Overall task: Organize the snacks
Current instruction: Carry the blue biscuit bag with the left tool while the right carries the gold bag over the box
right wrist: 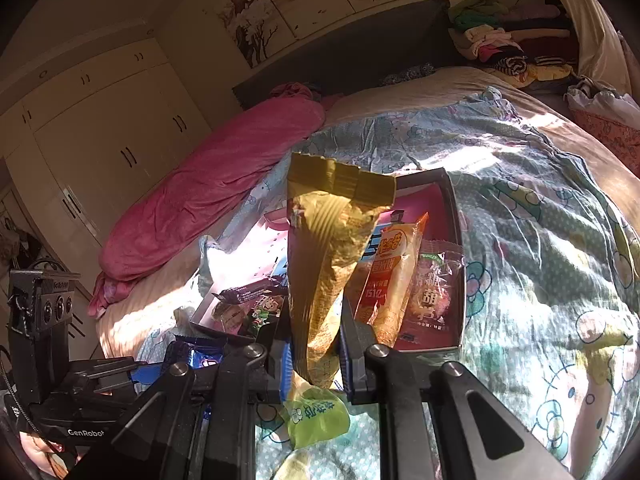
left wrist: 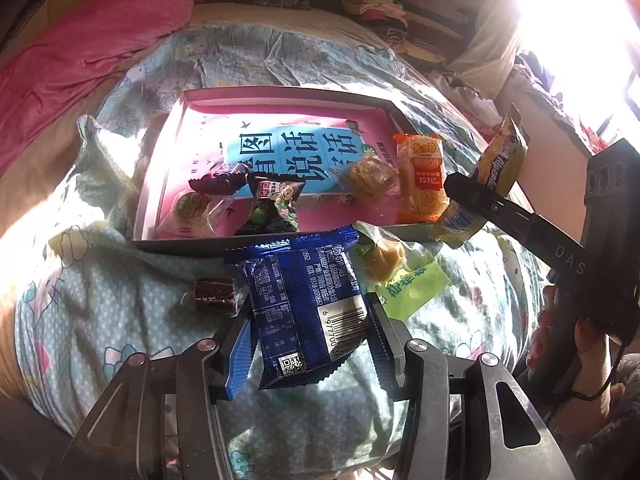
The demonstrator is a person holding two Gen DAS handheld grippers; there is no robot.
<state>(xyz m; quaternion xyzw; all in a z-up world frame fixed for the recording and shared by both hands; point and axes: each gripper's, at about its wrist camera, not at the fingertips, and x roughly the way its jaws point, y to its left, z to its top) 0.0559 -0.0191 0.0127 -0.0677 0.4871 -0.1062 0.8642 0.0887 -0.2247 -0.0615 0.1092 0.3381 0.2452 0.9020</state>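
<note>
Currently my left gripper (left wrist: pixel 310 344) clamps blue snack packet (left wrist: pixel 308 304), fingers partly apart, packet lifted above patterned bedspread (left wrist: pixel 100 320) near pink tray (left wrist: pixel 160 200). My right gripper (right wrist: pixel 314 356) pinched tight on yellow snack bag (right wrist: pixel 328 256), bag upright before tray. Green wrapped snack (left wrist: pixel 400 276) lies on bedspread just outside tray.

Colours on the bed: pink, blue, yellow, orange

The tray (left wrist: pixel 160 184) is pink inside, with a light-blue panel of dark characters. The packet (left wrist: pixel 308 304) is deep blue with white print and a barcode; the wrapper (right wrist: pixel 328 264) is golden yellow; the long pack (left wrist: pixel 422 178) is orange. The quilt (left wrist: pixel 104 304) is pale teal, white-dotted, with cartoon figures. The blanket (right wrist: pixel 208 192) is plain magenta pink.
</note>
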